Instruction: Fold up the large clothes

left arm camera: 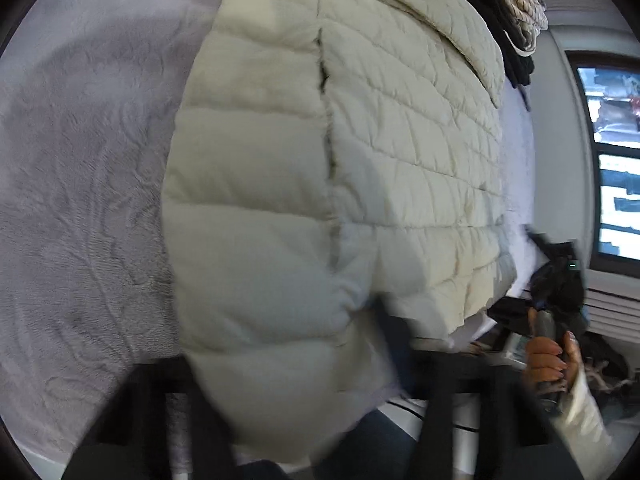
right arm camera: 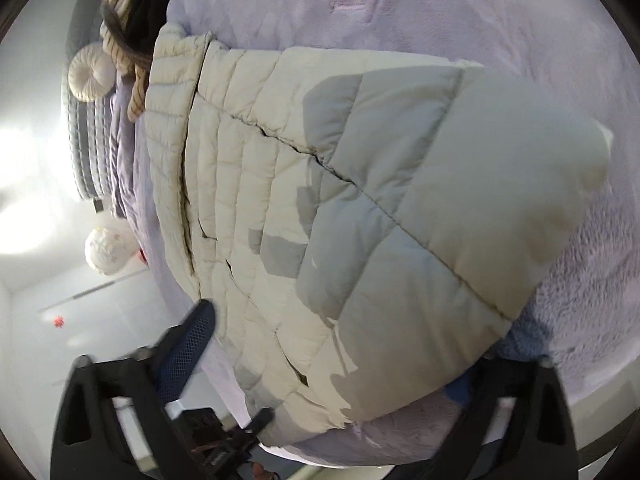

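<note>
Left wrist view: the cream puffer jacket (left arm camera: 320, 168) lies on the lilac blanket (left arm camera: 80, 184). The left gripper (left arm camera: 296, 412) has a sleeve bulging between its wide-apart fingers; whether it grips, I cannot tell.

Right wrist view: the right gripper (right arm camera: 320, 416) stands wide at the jacket's near edge, one finger (right arm camera: 188, 344) beside the blanket.

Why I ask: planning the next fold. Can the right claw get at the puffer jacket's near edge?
Probably yes. The right claw is open, and the cream puffer jacket lies directly ahead on the lilac blanket, its near edge between the fingers with nothing covering it.
</note>
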Demonstrator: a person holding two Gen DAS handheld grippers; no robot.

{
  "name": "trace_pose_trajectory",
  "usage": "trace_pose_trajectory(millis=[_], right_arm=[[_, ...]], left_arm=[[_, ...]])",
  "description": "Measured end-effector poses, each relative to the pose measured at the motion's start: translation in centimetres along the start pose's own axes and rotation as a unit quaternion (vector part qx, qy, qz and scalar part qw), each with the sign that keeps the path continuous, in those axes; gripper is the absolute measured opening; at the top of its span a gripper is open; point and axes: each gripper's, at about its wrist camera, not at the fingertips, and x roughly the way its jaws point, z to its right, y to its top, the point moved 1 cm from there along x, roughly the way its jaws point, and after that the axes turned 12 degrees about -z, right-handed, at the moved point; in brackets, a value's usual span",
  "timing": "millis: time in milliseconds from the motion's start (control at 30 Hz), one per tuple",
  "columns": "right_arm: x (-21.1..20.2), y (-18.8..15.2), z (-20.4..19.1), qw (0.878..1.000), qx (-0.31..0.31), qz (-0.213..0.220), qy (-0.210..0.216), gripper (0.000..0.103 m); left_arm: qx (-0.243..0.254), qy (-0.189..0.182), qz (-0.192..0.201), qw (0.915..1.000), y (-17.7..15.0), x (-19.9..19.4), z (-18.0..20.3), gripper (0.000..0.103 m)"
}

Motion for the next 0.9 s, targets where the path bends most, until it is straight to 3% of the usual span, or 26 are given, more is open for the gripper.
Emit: trace_pose_trajectory(millis=[33,67,100,333,433,533,700,900], right_arm=[[-0.1,0.0,0.3,1.0,0.007,-0.001,0.002,0.055],[0.1,0.1,0.4,1.0,0.014,-0.003,0.001,0.041],[0.2,0.2,0.4,1.0,0.018,-0.006,0.001,0.018],[-1.8,0.7,-4.5,0.997,-0.055,-0.02,0.046,0.012],[-2.9,2.2,-8.1,0.994,-0.089,-0.024,0.063,0.012],[-3.8,4.0,-12.7,0.988,-0.127,-0.027,0.083,0.012],[-3.9,7.4,-19.8,0.978,-0.185,-0.036,0.088,0.012],[-1.9,12.5,-28.3,0.965,-0.249,-0.047,0.066,0.012]], left_arm=[[-0.002,-0.014,-0.005,0.9999,0.1,0.1,-0.2,0.021],[-0.001,-0.018,-0.003,0.9998,0.2,-0.2,-0.3,0.019],[0.005,-0.017,-0.001,0.9998,0.2,-0.5,0.0,0.017],[0.054,-0.029,0.063,0.9962,1.0,-6.4,3.5,0.017],[0.056,-0.048,0.101,0.9922,2.3,-9.7,5.0,0.017],[0.077,-0.043,0.143,0.9858,3.5,-13.2,6.8,0.017],[0.101,-0.022,0.203,0.9737,7.5,-18.7,8.8,0.017],[0.096,-0.002,0.244,0.9649,14.4,-21.8,10.3,0.017]])
